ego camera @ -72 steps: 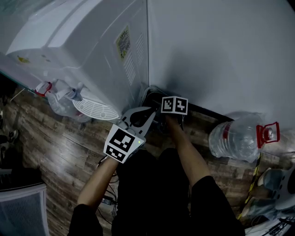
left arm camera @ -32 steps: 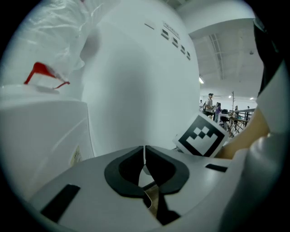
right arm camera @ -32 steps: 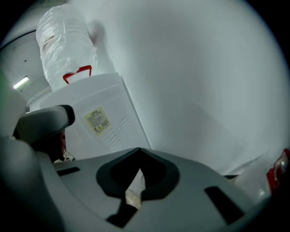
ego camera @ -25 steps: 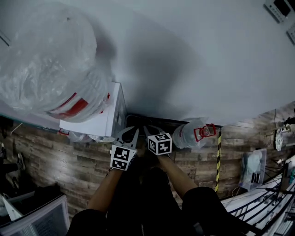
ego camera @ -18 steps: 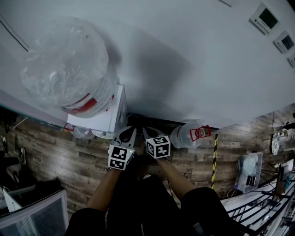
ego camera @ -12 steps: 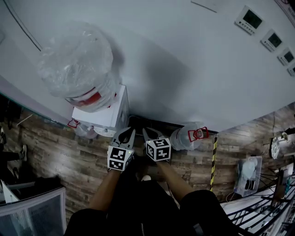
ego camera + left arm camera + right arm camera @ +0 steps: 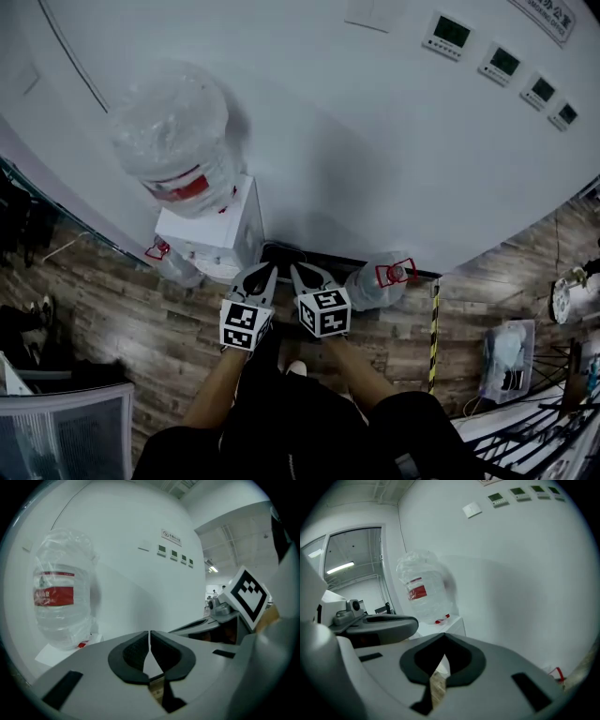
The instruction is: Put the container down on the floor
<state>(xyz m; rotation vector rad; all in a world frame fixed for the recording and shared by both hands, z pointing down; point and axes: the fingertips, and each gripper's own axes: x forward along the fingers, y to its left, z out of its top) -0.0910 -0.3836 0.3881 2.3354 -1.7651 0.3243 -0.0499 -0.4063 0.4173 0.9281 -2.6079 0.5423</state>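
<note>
A clear water container [image 7: 372, 282] with a red handle [image 7: 395, 272] lies on its side on the wooden floor by the wall, just right of my grippers. My left gripper [image 7: 262, 273] and right gripper [image 7: 300, 273] hover side by side in front of me, both shut with nothing in them. Neither touches the container. In the left gripper view the jaws [image 7: 150, 644] meet; in the right gripper view the jaws [image 7: 442, 651] are together too. A second large bottle [image 7: 176, 137] stands upside down on a white water dispenser [image 7: 215, 246], also in the left gripper view [image 7: 60, 603] and the right gripper view [image 7: 423, 594].
Another clear bottle [image 7: 172, 269] lies on the floor left of the dispenser. The white wall carries several control panels [image 7: 451, 34]. A yellow-black striped bar [image 7: 433, 328] lies on the floor at right, with a bag [image 7: 507, 361] beyond. A grey chair [image 7: 66, 433] is at bottom left.
The head view has pulled up and away, so the dispenser, its bottle and the floor container look smaller. Both grippers stay shut and close together, drifting slightly downward in the view.
</note>
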